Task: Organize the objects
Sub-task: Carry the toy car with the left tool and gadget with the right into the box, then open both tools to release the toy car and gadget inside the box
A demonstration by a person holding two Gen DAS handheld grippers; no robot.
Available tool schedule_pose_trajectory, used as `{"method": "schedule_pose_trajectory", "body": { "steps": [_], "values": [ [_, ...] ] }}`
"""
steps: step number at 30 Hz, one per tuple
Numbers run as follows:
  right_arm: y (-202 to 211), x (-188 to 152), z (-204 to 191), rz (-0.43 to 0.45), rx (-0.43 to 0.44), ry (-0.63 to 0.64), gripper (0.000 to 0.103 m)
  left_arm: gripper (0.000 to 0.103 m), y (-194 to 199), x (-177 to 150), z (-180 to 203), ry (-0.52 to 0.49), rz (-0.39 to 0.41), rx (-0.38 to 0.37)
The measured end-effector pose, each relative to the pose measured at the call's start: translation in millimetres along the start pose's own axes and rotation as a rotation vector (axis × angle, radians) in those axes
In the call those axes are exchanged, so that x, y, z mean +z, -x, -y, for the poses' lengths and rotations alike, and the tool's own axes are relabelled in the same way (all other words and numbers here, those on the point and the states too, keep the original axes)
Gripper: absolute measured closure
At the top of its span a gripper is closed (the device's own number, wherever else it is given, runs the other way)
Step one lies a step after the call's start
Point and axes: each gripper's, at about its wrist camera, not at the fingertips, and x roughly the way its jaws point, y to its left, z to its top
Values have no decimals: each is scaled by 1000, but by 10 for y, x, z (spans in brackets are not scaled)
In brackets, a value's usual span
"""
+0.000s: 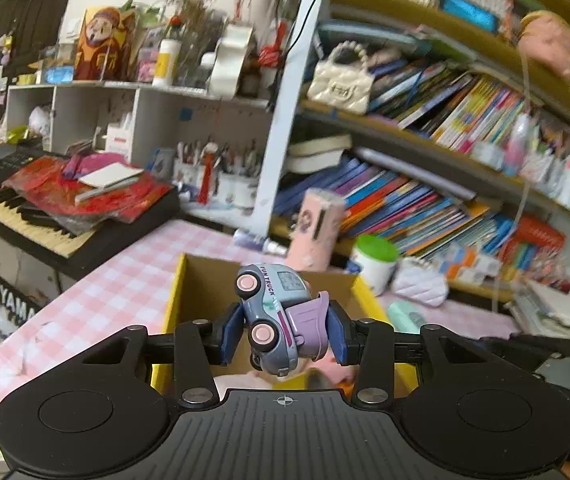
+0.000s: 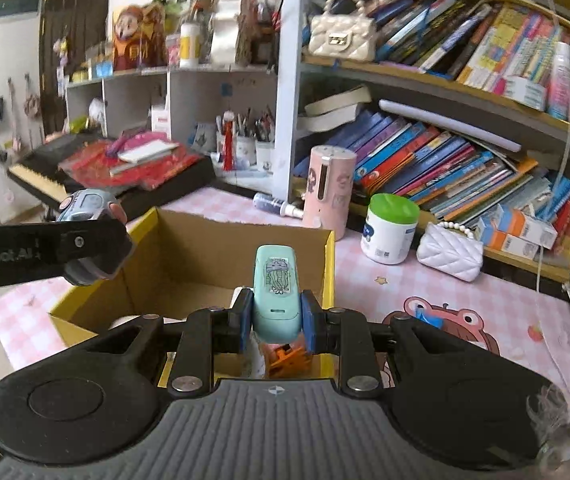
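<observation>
The left gripper [image 1: 285, 334] clamps a toy truck [image 1: 273, 312] lettered "FUN TRUCK" over the cardboard box [image 1: 201, 280]. The right gripper [image 2: 277, 322] pinches a mint case [image 2: 277, 296] above the same box; "Robot.AI" shows at nine o'clock, "YAMA" on the keyboard stand [image 1: 17, 308].
</observation>
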Motion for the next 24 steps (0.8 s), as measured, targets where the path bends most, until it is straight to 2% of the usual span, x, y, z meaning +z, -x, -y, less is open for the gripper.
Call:
{"method": "schedule_pose_trajectory", "body": {
  "steps": [14, 24],
  "values": [
    [-603, -63, -123, -102, 45, 116, 80, 61, -532, -232, 12, -75, -111, 71],
    [-906, -162, -55, -205, 73, 138, 80, 61, -810, -324, 0, -95, -204, 79]
  ]
}}
